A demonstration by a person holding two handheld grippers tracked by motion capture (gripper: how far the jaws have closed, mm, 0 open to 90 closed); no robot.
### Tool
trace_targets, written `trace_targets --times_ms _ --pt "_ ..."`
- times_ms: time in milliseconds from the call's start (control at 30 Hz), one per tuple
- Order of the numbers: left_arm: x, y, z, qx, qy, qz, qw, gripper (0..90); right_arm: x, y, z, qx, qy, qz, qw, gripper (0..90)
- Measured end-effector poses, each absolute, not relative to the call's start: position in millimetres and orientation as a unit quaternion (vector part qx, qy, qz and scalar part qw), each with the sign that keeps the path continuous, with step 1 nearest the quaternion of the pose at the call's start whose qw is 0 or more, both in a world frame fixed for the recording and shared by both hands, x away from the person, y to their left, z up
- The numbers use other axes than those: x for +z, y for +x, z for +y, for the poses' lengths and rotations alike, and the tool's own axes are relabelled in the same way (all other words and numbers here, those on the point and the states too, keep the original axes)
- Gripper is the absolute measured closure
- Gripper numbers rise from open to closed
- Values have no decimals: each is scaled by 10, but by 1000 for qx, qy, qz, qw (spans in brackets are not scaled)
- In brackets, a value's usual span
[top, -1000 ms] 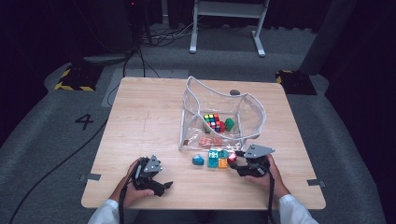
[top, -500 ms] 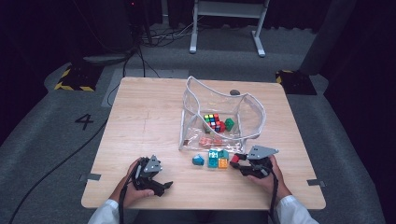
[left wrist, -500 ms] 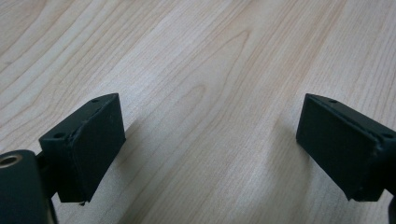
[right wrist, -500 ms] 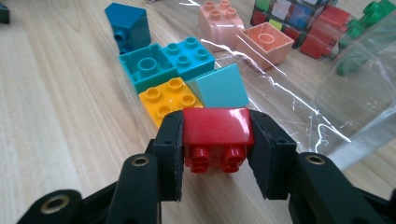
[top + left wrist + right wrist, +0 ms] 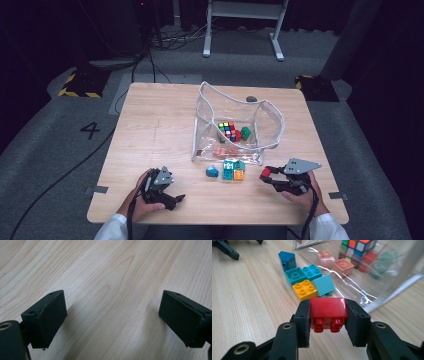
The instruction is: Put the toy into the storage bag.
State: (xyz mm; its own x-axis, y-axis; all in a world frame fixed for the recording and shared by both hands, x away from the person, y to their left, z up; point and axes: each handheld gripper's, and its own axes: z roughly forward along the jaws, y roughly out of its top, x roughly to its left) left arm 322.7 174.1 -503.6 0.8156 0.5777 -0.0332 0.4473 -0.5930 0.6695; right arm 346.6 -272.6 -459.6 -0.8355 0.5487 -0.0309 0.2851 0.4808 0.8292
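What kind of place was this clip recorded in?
Probably a lab or studio set up for recording: a lone wooden table on grey carpet, hazard-striped floor plates, a taped number 4 on the floor, and dark surroundings.

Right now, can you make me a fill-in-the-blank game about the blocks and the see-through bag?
1. The right gripper holds a block whose colour is ____.
2. The puzzle cube sits inside the clear ____.
3. The left gripper has its fingers spread over bare ____.
4. Among the loose blocks beside the bag, the orange block has ____ studs on top.

Missing words: red; bag; table; four
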Motion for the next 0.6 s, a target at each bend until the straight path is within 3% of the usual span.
trace_targets --times_ms 600 --pt "-5036 3228 1741 95 887 288 347 81 -3927 3578 -3299 461 273 820 202 590"
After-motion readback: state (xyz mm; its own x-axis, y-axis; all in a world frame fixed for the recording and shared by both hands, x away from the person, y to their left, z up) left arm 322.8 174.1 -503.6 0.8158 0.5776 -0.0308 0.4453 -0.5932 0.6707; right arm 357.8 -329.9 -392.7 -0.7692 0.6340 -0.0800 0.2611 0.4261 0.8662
